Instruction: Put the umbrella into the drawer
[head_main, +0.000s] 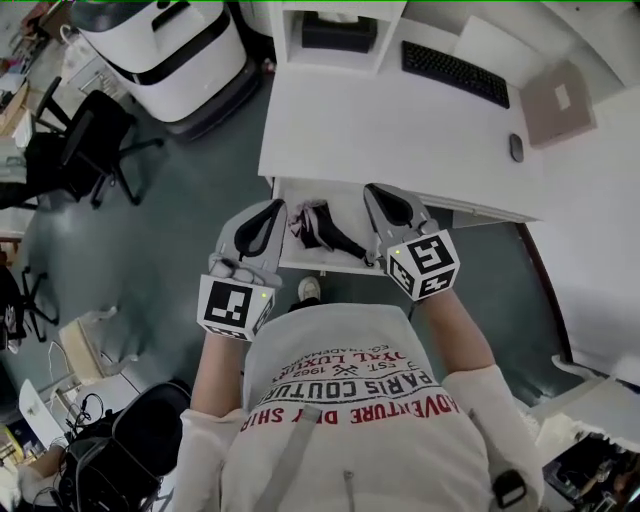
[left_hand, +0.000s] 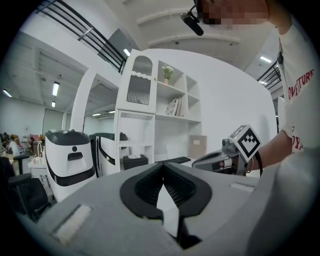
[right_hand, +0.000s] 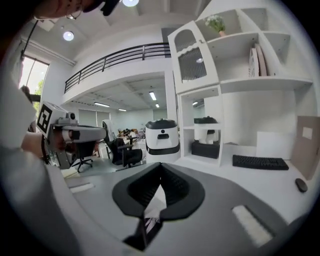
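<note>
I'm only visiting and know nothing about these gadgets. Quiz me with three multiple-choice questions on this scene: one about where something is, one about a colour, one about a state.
1. Where does the umbrella lie?
A) on the desk
B) in the drawer
C) on the floor

2. What colour is the keyboard?
A) black
B) white
C) red

3. How do the left gripper's fingers stand?
A) wide apart
B) clamped on the umbrella
C) together, holding nothing

Answers:
1 B: the head view shows it inside the pulled-out drawer.
2 A: it is plainly black in the head view.
3 C: the left gripper view shows the tips meeting with nothing between them.
</note>
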